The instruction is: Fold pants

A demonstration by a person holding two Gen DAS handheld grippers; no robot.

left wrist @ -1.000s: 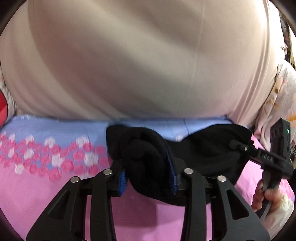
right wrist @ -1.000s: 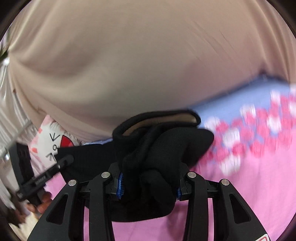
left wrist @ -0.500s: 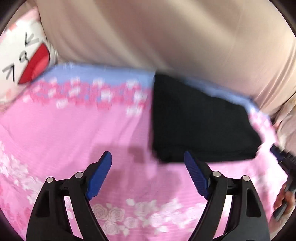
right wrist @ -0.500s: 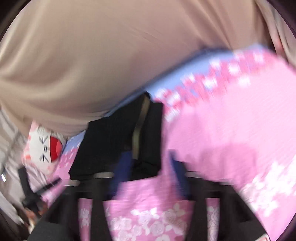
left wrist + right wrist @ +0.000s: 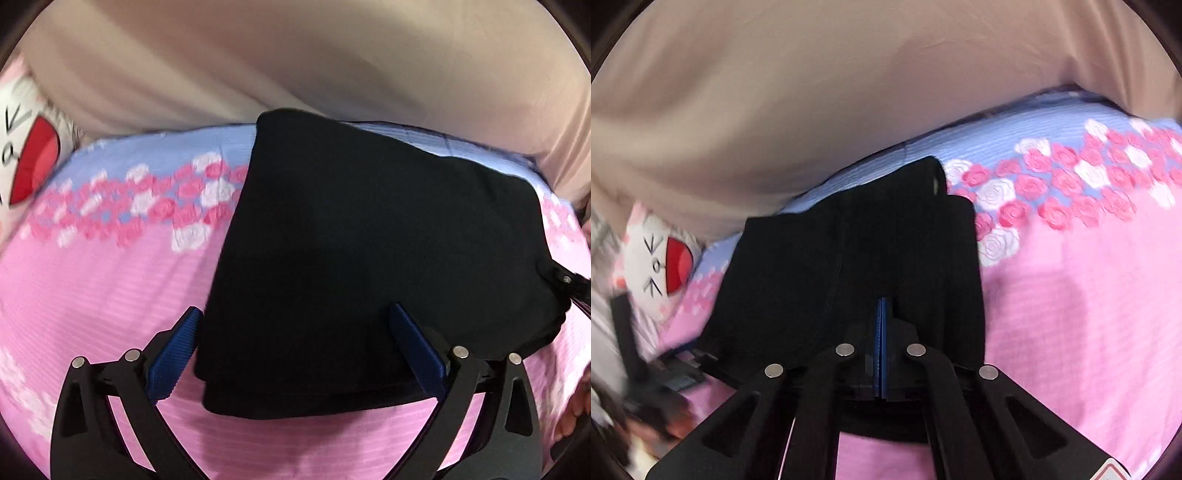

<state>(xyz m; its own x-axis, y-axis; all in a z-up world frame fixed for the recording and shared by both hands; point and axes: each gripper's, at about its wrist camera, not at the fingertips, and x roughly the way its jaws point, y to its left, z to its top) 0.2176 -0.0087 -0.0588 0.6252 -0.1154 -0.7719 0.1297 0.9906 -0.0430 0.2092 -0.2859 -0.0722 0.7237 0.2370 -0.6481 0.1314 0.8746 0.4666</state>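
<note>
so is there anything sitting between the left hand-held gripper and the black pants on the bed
Nothing visible. The left hand-held gripper is opening, its blue pads either side of the near edge of the folded black pants, which lie flat on the pink floral bedsheet. No other item lies between the pads and the fabric.

We are looking at a bedroom in a home. Across the lower frame of both views spreads a pink bedsheet [image 5: 92, 295] with a blue band of printed roses [image 5: 1052, 184], a plain beige fabric [image 5: 295, 55] rising behind it across the top. At the left edge of each view sits a cartoon cat pillow [image 5: 661, 258] with a red mouth.
</note>
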